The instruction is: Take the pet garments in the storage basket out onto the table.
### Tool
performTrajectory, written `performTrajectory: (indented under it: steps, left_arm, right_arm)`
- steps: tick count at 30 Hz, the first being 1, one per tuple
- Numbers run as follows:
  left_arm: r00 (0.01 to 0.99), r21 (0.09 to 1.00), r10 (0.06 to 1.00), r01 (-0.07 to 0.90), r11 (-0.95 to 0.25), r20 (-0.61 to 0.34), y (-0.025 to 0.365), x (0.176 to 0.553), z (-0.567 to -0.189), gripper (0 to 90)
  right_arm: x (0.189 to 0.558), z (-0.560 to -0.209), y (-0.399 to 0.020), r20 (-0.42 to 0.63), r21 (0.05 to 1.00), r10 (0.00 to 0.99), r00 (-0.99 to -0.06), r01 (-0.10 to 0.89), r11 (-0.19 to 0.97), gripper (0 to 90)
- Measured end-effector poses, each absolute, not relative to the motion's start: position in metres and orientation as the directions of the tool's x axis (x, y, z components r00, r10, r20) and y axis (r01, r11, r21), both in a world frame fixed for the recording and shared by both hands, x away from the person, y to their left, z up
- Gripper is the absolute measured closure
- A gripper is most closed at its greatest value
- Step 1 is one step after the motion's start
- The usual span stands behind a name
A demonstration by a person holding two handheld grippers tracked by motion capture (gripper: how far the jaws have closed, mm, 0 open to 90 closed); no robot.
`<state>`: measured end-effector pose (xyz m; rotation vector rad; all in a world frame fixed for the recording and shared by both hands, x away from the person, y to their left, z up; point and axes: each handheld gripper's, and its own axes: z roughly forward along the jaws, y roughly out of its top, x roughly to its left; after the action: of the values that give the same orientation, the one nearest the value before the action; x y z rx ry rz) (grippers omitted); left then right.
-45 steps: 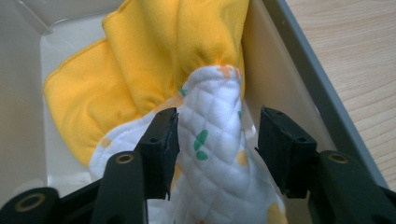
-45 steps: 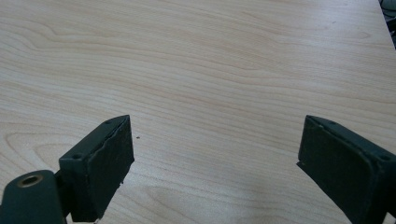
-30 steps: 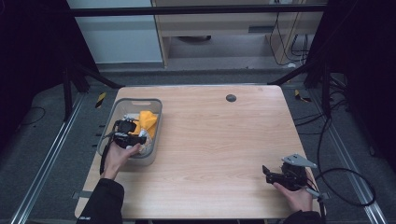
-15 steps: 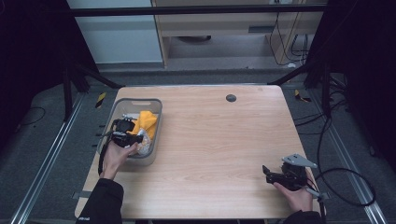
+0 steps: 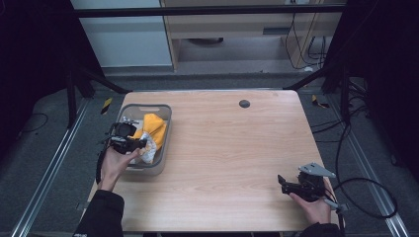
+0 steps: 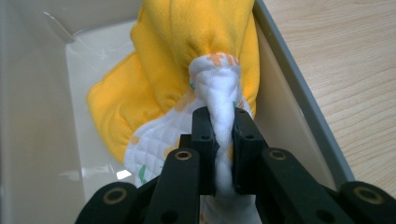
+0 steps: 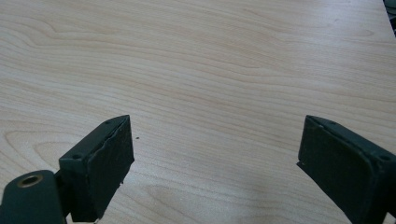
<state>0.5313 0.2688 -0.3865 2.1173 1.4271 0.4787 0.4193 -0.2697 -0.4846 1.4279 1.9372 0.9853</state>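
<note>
1. The grey bin [image 5: 165,129] near the table's far-left corner serves as the landmark; the yellow cloth [image 5: 153,129] lies inside it, bunched against the wall that faces the open tabletop; its white quilted underside shows where the fabric is gathered.
2. The left gripper [image 5: 139,144] sits over the bin's near half; in the left gripper view its jaws are clamped together on a pinched ridge of the cloth [image 6: 219,126], the white fold squeezed flat between them; the grip looks taken on a raised fold because that gives the jaws something to bite, rather than flat fabric on the bin floor.
3. The right gripper [image 5: 285,183] rests well apart from the bin, near the table's near-right corner; its jaws stand wide apart with nothing between them, bare wood showing in the gap [image 7: 215,140]; it seems parked there to keep out of the way.
4. Edges and room: the bin's wall stands just beside the held fold, so the cloth would probably need to rise before it could travel sideways; past that wall the wooden table [image 5: 232,163] is bare, apart from a small dark round spot [image 5: 244,103] toward the far edge; the stretch between the bin and the right gripper offers ample space to lay the cloth out.
</note>
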Motion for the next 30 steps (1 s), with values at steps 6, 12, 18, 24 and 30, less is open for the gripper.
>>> performTrajectory:
  steps: [6, 12, 18, 24, 30]
  left_arm:
    - [0.381, 0.621, 0.925, 0.724, -0.3, 0.003, 0.272, 0.527, -0.375, 81.8]
    - [0.384, 0.628, 0.924, 0.718, -0.3, 0.002, 0.277, 0.523, -0.366, 81.8]
    - [0.386, 0.642, 0.922, 0.707, -0.298, 0.003, 0.279, 0.52, -0.359, 81.8]
    - [0.392, 0.659, 0.92, 0.691, -0.296, 0.001, 0.279, 0.517, -0.35, 81.8]
    - [0.41, 0.665, 0.912, 0.68, -0.309, 0.004, 0.277, 0.514, -0.343, 81.9]
  right_arm:
    - [0.419, -0.484, -0.269, 0.003, 0.807, 0.955, -0.297, 0.565, 0.173, 10.3]
    - [0.419, -0.484, -0.269, 0.001, 0.807, 0.955, -0.296, 0.564, 0.174, 10.3]
    - [0.419, -0.484, -0.269, -0.001, 0.807, 0.954, -0.298, 0.563, 0.177, 10.3]
    - [0.419, -0.484, -0.269, -0.003, 0.808, 0.955, -0.298, 0.562, 0.178, 10.3]
    - [0.419, -0.484, -0.269, -0.003, 0.807, 0.954, -0.298, 0.563, 0.178, 10.2]
